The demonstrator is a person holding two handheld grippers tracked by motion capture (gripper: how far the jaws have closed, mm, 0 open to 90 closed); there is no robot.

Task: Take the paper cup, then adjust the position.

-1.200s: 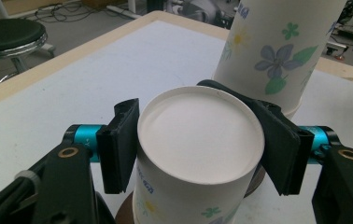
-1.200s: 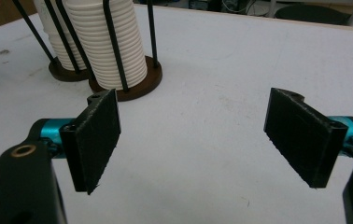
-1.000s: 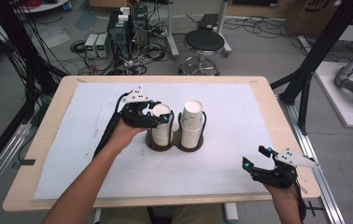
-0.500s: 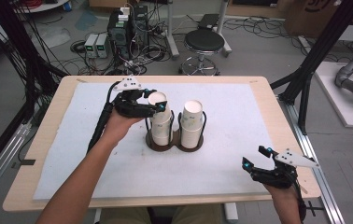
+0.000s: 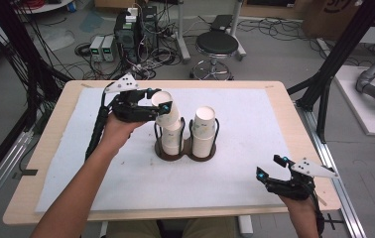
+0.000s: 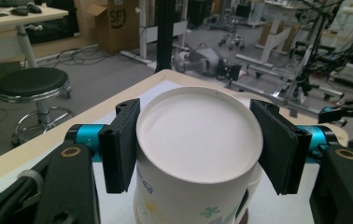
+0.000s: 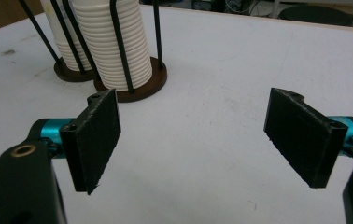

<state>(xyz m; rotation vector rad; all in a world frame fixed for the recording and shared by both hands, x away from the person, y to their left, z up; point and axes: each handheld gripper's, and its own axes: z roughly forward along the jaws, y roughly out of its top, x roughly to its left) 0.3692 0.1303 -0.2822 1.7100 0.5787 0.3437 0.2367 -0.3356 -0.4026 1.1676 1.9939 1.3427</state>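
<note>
high view: since a second ago my left gripper (image 5: 156,105), jaws clamped on top cup (image 5: 164,111), had lifted it tilted toward 10 o'clock off left stack (image 5: 173,141); separation looked underway. right gripper (image 5: 271,169) idle, wide open, at 5 o'clock.

Cup holder (image 5: 185,151) sits mid-worktop (image 5: 46,148) on the white mat (image 5: 126,173), two wire-framed slots side by side. Each slot has a stack of white paper cups: left stack (image 5: 173,141), right stack (image 5: 204,130). Left claw (image 5: 156,105) is just left of the holder, raised, jaws closed around the top cup (image 5: 164,111), which is tilted and lifted part-way off the left stack. Right claw (image 5: 274,167) is well right of the holder near the worktop's front edge, jaws apart, gripping nothing. Behind the holder, past the worktop: black stool (image 5: 217,45), electronics boxes (image 5: 136,25), cables on the floor.
</note>
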